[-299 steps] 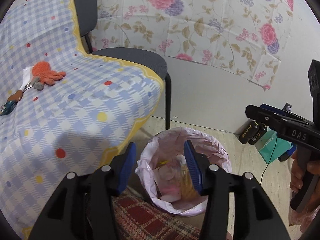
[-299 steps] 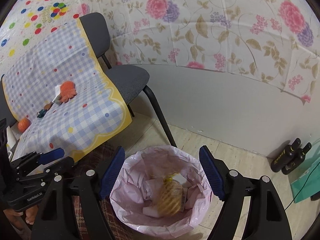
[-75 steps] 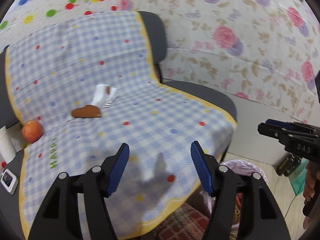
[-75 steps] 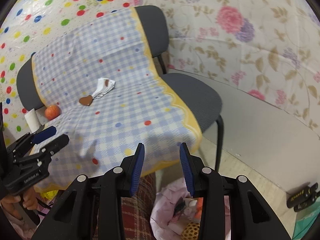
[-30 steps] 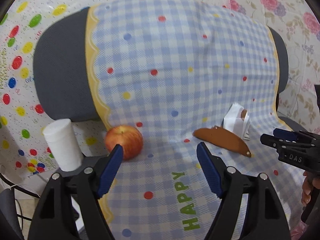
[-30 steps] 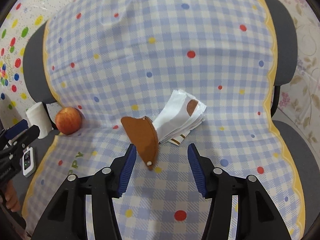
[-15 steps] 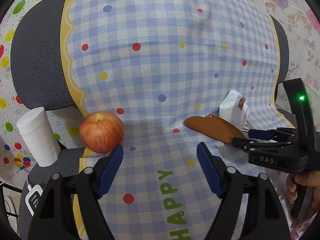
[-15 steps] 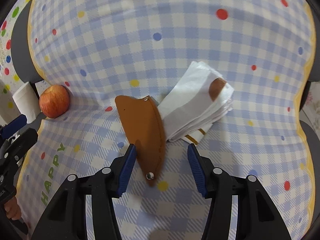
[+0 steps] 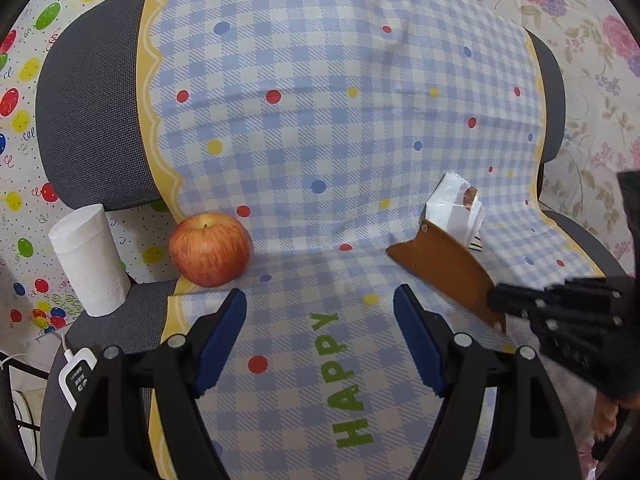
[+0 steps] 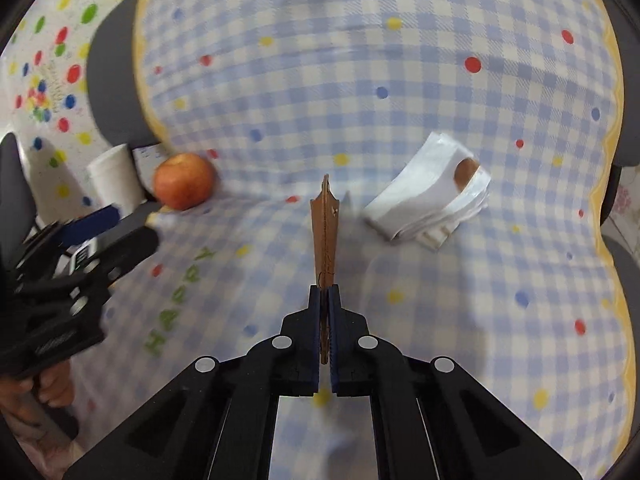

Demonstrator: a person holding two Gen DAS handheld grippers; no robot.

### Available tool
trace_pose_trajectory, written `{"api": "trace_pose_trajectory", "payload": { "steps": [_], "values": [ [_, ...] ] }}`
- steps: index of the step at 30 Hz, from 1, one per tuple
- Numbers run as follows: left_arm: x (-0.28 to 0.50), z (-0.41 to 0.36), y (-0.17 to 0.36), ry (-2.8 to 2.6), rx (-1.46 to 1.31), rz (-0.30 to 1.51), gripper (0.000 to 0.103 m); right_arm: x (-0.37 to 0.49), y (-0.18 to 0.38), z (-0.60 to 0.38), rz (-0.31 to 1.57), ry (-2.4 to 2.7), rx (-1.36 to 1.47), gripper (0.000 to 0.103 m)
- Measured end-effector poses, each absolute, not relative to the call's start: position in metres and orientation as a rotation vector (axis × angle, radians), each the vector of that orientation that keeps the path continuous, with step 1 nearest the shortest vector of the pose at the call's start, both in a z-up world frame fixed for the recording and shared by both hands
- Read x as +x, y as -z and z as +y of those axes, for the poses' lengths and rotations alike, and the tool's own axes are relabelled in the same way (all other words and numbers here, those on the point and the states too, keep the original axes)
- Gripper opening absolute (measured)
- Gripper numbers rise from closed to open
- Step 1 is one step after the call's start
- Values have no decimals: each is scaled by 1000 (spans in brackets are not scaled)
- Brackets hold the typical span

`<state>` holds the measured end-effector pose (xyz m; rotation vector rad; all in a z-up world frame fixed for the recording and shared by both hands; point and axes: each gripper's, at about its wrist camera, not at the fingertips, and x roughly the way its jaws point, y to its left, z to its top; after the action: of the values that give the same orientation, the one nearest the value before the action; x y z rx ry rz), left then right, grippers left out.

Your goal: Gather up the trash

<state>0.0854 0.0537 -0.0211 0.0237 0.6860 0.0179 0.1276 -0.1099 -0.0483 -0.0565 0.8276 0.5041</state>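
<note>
My right gripper [image 10: 325, 294] is shut on a flat brown leather-like piece [image 10: 325, 232], held edge-on and lifted off the checked cloth [image 10: 400, 80]; it also shows in the left wrist view [image 9: 444, 272], pinched at its right end by the right gripper [image 9: 496, 302]. A folded white wrapper with a brown spot [image 10: 432, 196] lies just right of it, also in the left wrist view [image 9: 454, 208]. My left gripper [image 9: 320, 328] is open and empty above the cloth's "HAPPY" print.
A red apple [image 9: 210, 250] lies at the cloth's left edge, with a white paper roll [image 9: 88, 260] beside it on the grey chair seat [image 9: 120, 304]. A small white device [image 9: 78, 376] sits at the seat's front left. Grey chair backs [image 9: 92, 120] stand behind.
My right gripper has closed on the brown piece and tipped it up off the cloth. The left gripper has held roughly in place, still open.
</note>
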Motion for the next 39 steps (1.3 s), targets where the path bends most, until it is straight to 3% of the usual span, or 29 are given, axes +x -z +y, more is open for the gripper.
{"api": "trace_pose_trajectory", "payload": {
  "steps": [8, 11, 13, 18, 32, 36, 39],
  "values": [
    [63, 55, 6, -41, 22, 645, 74, 69, 41, -106, 806, -613, 88, 5],
    [54, 55, 2, -44, 24, 638, 74, 63, 47, -103, 834, -603, 60, 15],
    [49, 54, 2, -43, 28, 639, 74, 55, 46, -107, 816, -584, 38, 36],
    [45, 45, 8, -23, 37, 652, 74, 54, 31, -127, 735, -484, -9, 40],
    [73, 36, 18, -35, 55, 653, 74, 186, 45, -151, 804, -284, 5, 40],
    [81, 41, 26, -39, 65, 667, 74, 223, 55, -144, 842, -250, 23, 55],
    [83, 46, 32, -39, 62, 679, 74, 247, 65, -136, 874, -224, -1, 58]
  ]
}}
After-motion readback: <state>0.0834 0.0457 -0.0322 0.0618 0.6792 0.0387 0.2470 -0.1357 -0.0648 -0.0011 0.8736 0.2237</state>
